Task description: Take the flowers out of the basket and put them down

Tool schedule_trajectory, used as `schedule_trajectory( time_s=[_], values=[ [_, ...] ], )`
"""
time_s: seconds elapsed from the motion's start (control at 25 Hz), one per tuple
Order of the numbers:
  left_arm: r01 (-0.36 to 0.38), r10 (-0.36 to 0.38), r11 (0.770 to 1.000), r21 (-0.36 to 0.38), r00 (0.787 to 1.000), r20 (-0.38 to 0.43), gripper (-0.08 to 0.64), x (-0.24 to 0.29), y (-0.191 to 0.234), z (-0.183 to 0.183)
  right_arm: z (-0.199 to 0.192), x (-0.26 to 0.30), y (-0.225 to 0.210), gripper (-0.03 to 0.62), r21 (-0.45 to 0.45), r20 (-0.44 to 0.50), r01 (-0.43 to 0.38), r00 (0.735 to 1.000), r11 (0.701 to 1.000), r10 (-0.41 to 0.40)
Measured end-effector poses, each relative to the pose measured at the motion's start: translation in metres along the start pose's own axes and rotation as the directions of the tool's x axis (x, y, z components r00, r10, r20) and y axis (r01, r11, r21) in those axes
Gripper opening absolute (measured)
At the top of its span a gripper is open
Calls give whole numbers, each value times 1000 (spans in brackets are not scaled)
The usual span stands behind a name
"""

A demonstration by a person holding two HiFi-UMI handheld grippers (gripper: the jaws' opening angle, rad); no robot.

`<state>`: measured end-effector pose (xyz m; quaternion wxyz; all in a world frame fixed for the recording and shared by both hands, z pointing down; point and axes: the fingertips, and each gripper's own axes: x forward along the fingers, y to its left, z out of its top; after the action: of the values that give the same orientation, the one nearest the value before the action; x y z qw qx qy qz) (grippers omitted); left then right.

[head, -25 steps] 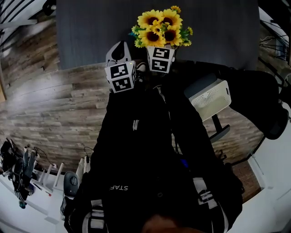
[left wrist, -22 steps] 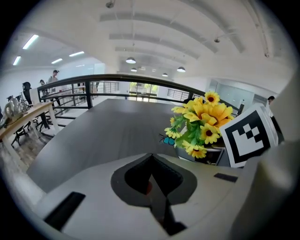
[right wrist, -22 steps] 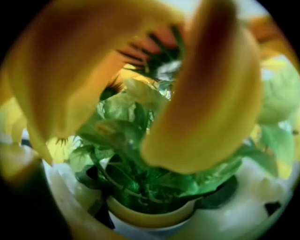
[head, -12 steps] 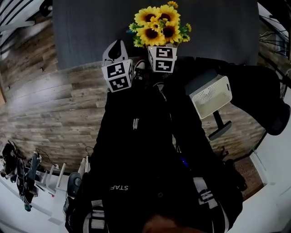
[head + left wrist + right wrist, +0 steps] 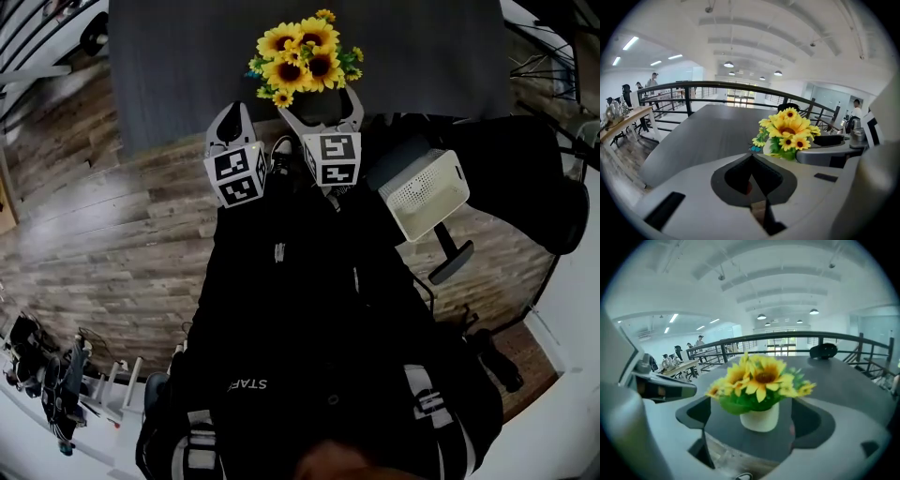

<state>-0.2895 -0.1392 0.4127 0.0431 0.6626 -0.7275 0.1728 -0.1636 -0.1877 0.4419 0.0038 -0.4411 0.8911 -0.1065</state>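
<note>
A bunch of yellow sunflowers (image 5: 300, 58) in a small white pot (image 5: 760, 418) stands upright on the dark grey table (image 5: 178, 66), near its front edge. My right gripper (image 5: 321, 101) is open, one jaw on each side of the pot, and neither jaw visibly presses it. In the right gripper view the sunflowers (image 5: 757, 376) fill the middle, between the spread jaws. My left gripper (image 5: 234, 114) is shut with nothing in it, just left of the flowers. The left gripper view has the sunflowers (image 5: 787, 133) to the right of its closed jaws.
A white perforated basket (image 5: 427, 192) sits on a stand at the right, beside a black office chair (image 5: 553, 206). Wood-plank floor lies below the table edge. Cables and tools lie at the lower left (image 5: 47, 394). A black railing (image 5: 717, 86) runs behind the table.
The flowers went forward and left onto the table. My right gripper, shut on the pot before, has opened. The left gripper moved along a little to the left.
</note>
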Motion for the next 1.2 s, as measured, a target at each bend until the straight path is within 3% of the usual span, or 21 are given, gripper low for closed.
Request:
schedule_trajectory(
  time_s=[0.28,0.4,0.6,0.8,1.0,1.2],
  values=[
    [37,-37,999,4,997,74,2,-68,-36,47,48,-94,11,531,-13,56,-10,998,1000,11],
    [57,-59,998,18,990,128,2,-95,-55,76,83,-130,8,449,-18,119,23,993,1000,-20],
    [85,-93,995,47,974,205,2,-133,-80,124,140,-181,2,218,-15,227,110,968,994,-104],
    [121,-142,988,90,948,286,2,-164,-111,172,187,-221,-3,70,-31,297,172,942,985,-155],
    [165,-201,978,132,919,339,2,-185,-146,203,229,-253,-5,15,-41,396,171,908,985,-141],
    [200,-252,965,170,885,390,2,-205,-170,230,257,-274,2,15,-57,458,155,882,986,-113]
  ],
)
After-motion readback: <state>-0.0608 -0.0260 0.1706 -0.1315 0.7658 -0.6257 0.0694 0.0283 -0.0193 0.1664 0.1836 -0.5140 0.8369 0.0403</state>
